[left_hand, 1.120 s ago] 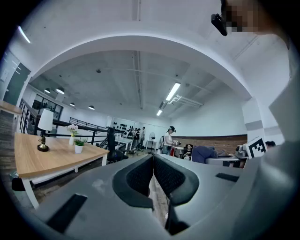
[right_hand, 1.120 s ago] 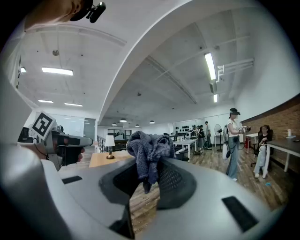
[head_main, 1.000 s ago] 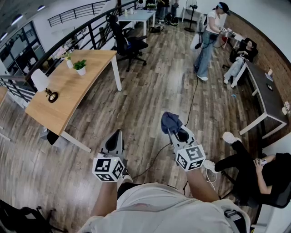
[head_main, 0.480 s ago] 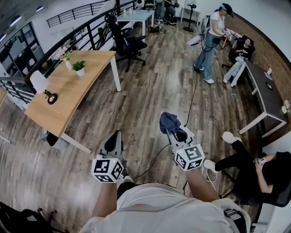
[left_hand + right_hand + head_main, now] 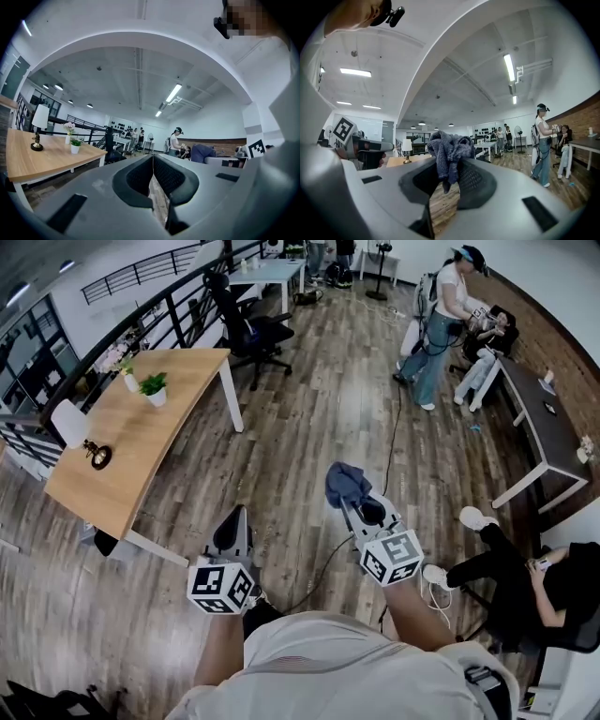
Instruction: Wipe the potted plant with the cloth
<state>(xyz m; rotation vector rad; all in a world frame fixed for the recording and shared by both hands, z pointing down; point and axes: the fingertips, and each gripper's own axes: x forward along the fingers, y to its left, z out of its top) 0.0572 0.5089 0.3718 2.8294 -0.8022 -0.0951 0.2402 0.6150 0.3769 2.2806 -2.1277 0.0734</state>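
A small potted plant [image 5: 153, 389] in a white pot stands on the wooden table [image 5: 141, 451] far ahead at the left; the left gripper view shows the same potted plant [image 5: 75, 146] at mid left. My right gripper [image 5: 346, 501] is shut on a bunched blue-grey cloth [image 5: 346, 484], which in the right gripper view stands as a cloth [image 5: 449, 153] pinched between the jaws of the right gripper [image 5: 449, 180]. My left gripper [image 5: 233, 521] hangs over the wood floor, its jaws shut with nothing between them; in its own view the left gripper [image 5: 153, 165] points level toward the room.
On the table also stand a white lamp [image 5: 73, 423] and a vase of flowers [image 5: 127, 378]. A black office chair [image 5: 247, 332] sits beyond the table. A standing person [image 5: 439, 320] and seated people are at the right, beside a dark desk [image 5: 544, 432]. A cable [image 5: 394, 427] crosses the floor.
Both grippers have moved forward over the floor together. The table and plant have shifted slightly left in the head view. The cloth stays held.
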